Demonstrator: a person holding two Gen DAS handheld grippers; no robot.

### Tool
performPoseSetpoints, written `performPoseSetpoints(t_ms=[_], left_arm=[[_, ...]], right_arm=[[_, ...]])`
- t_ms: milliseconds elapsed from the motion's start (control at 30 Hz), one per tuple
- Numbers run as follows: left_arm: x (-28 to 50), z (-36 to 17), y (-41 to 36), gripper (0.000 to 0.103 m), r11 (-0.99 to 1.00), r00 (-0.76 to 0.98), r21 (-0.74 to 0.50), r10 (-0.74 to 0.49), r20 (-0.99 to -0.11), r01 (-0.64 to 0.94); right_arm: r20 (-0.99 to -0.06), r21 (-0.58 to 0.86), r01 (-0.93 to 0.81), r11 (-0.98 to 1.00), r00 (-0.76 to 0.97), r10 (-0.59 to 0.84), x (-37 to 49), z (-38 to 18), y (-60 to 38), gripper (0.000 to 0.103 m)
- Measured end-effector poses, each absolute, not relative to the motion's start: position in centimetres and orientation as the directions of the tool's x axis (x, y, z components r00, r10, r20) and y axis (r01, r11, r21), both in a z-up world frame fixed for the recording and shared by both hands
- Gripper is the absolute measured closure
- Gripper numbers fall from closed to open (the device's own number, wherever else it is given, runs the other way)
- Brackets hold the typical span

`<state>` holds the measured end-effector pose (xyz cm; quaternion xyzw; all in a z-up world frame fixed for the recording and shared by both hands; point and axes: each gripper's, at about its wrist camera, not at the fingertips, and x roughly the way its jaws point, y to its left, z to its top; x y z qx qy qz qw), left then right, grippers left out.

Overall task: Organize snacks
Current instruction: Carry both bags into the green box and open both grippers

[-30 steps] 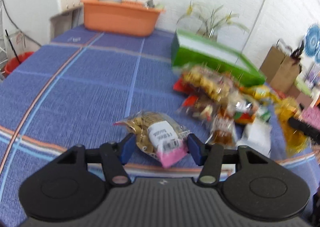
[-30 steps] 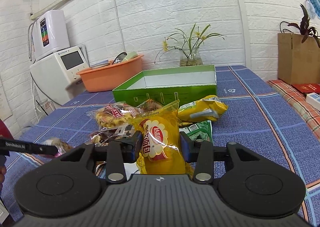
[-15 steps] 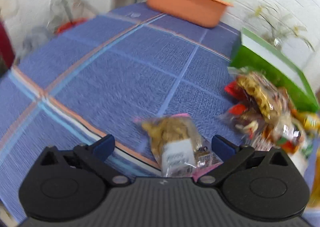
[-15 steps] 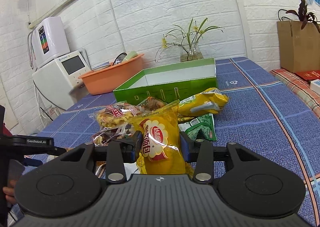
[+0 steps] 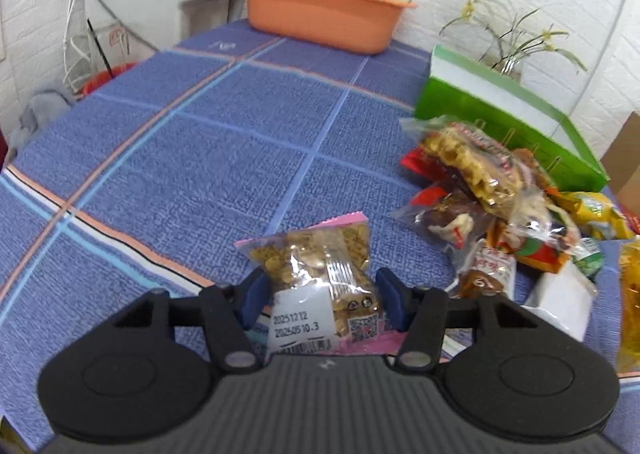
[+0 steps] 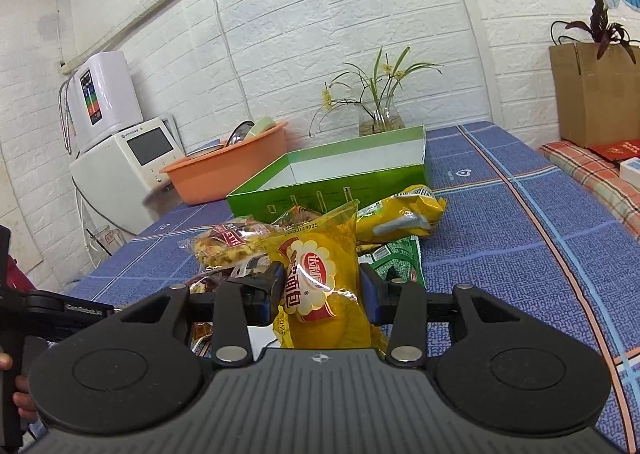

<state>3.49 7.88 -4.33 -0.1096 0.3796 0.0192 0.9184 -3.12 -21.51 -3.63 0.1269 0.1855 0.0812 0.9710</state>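
Since the earlier frame the left tongs have swung wide and come back in: their jaws are closing now, with the pink-edged nut packet between the blue pads, which appear to touch its sides. That packet, formerly lying with its pink seal toward the camera, now shows its printed date label nearest the tongs and its long axis running straight along the line of the fingers, away toward the far edge of the worktop.

The right tongs hold a yellow snack bag upright at a medium gap, the bag's long axis vertical between the pads.

The relation governing the coming move is judged to be the bearing of the green box: from the left tongs it lies ahead and to the right, beyond the snack pile; from the right tongs the green box lies directly ahead, so the right hand has the straighter path.

Only the right wrist view shows the box's white, apparently empty interior and the other gripper's black body at the left border; only the left wrist view shows the packet's label and the bare near-left expanse of worktop.
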Motion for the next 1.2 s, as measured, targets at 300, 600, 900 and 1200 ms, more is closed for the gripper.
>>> performPoseSetpoints(t_ms=[300, 600, 900, 1200], left_arm=[[3.3, 2.6, 5.9, 0.046, 0.998, 0.846, -0.044, -0.061, -0.529, 0.044], [10.8, 9.6, 2.0, 0.046, 0.964, 0.873, -0.064, -0.261, -0.412, 0.258], [19.4, 6.3, -3.9, 0.046, 0.948, 0.839, -0.013, -0.287, -0.462, 0.317], [27.3, 0.9, -6.2, 0.044, 0.955, 0.792, 0.007, -0.243, -0.561, 0.297]], right_arm=[[-0.315, 0.285, -0.163, 0.945, 0.915, 0.253, -1.0, -0.7, -20.2, 0.033], [-0.201, 0.373, -0.159, 0.914, 0.948, 0.247, 5.1, 5.8, -22.8, 0.034], [-0.317, 0.379, 0.033, 0.925, 0.944, 0.096, 11.9, 3.6, -28.7, 0.034], [-0.383, 0.410, 0.017, 0.912, 0.910, 0.155, 18.7, -0.7, -27.1, 0.033]])
